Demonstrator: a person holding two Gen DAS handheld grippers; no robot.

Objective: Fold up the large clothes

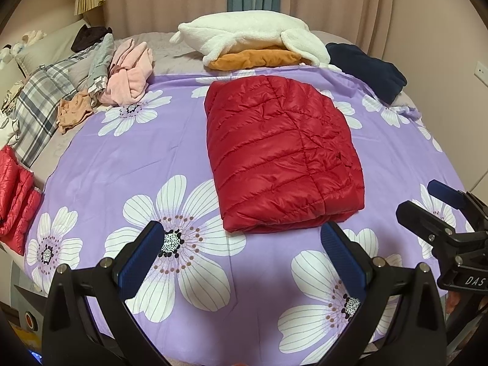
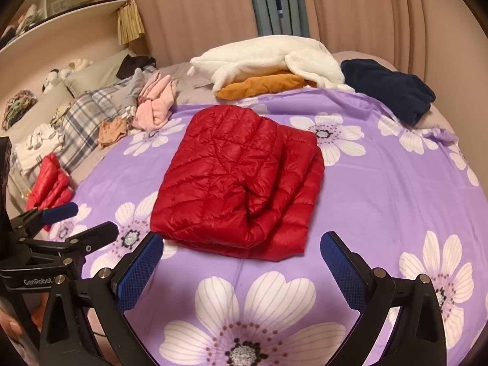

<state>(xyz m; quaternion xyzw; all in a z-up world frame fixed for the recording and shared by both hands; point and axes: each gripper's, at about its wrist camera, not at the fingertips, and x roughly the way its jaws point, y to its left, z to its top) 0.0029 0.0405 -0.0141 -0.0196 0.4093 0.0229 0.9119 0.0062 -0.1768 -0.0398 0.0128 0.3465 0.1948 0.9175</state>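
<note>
A red quilted puffer jacket (image 1: 280, 152) (image 2: 241, 180) lies folded into a thick rectangle in the middle of the purple flowered sheet (image 1: 122, 158) (image 2: 381, 189). My left gripper (image 1: 244, 250) hovers open just short of the jacket's near edge, nothing between its blue pads. My right gripper (image 2: 242, 259) is open too, facing the jacket's near folded edge and apart from it. In the left wrist view the right gripper (image 1: 424, 198) shows at the right edge. In the right wrist view the left gripper (image 2: 91, 219) shows at the lower left.
Behind the jacket lie a white fleece garment (image 1: 253, 36) on an orange one (image 1: 259, 59), and a navy garment (image 1: 369, 71) at the back right. A pink garment (image 1: 128, 73), plaid cloth (image 1: 42, 100) and another red jacket (image 1: 15, 201) crowd the left side. Curtains hang behind.
</note>
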